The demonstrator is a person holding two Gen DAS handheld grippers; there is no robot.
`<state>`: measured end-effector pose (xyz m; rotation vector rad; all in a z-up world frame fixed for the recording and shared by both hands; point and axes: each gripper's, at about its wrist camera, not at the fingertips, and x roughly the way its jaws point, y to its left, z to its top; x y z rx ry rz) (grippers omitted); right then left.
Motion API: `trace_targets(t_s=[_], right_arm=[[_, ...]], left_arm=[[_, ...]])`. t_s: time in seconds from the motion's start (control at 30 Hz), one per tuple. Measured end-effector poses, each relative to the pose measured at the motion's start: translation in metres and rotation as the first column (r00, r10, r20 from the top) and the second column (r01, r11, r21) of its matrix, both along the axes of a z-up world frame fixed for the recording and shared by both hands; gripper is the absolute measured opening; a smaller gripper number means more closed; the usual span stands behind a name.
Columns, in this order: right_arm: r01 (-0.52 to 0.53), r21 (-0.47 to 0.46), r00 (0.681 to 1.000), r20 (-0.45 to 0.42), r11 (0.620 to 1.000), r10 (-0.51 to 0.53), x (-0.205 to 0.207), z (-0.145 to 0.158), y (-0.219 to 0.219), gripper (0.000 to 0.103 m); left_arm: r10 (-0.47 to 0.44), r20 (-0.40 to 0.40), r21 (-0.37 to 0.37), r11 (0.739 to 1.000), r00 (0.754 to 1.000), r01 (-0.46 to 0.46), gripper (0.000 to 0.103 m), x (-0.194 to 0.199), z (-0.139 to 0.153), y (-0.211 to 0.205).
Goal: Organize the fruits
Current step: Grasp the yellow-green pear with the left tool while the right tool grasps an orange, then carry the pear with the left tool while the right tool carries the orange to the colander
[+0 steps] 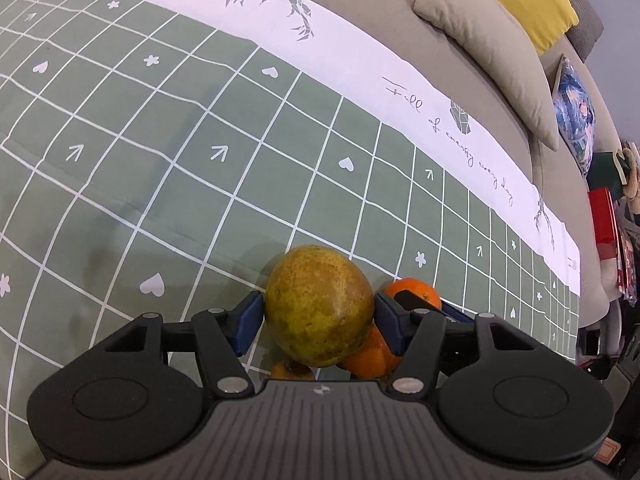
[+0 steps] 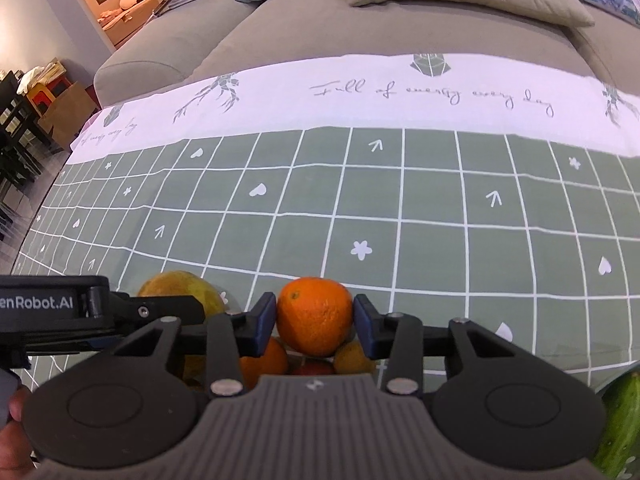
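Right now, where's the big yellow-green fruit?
Left wrist view, bottom centre: the yellow-green fruit sits between the left gripper pads, atop the fruit pile, an orange just to its right.

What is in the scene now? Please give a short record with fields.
surface: green grid tablecloth
left tongs: closed around yellow-green mango
right tongs: closed around orange
fruit pile: more oranges and one red fruit lie under the held fruits
right edge: cucumber
background: grey sofa with cushions
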<state>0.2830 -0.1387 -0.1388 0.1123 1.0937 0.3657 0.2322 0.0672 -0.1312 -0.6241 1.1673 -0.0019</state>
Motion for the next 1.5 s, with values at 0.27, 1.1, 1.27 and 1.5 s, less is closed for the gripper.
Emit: trace_targets(t_s=[0.27, 1.1, 1.27, 1.5], right_arm=[[-0.037, 0.014, 0.996, 0.077, 0.999, 0.036, -0.017, 0.036, -0.004, 0.038], [0.012, 0.036, 0.988, 0.15, 0.999, -0.017, -0.161, 0.109, -0.112, 0.038], [0.05, -0.023, 0.991, 0.129, 0.999, -0.046, -0.176, 0.1, -0.149, 0.038], [0.084, -0.058, 0.993, 0.084, 0.995, -0.079, -0.183, 0.087, -0.184, 0.038]], left_arm=[[0.011, 0.056, 0.003, 1.0, 0.998, -0.012, 0.068, -0.019, 0.022, 0.007], [-0.248, 0.219, -0.041, 0.964, 0.944, 0.263, 0.068, -0.094, 0.113, -0.091], [-0.333, 0.22, -0.034, 0.937, 0.917, 0.349, 0.068, -0.095, 0.116, -0.127], [-0.436, 0.176, -0.016, 0.895, 0.883, 0.445, 0.068, -0.087, 0.108, -0.173]])
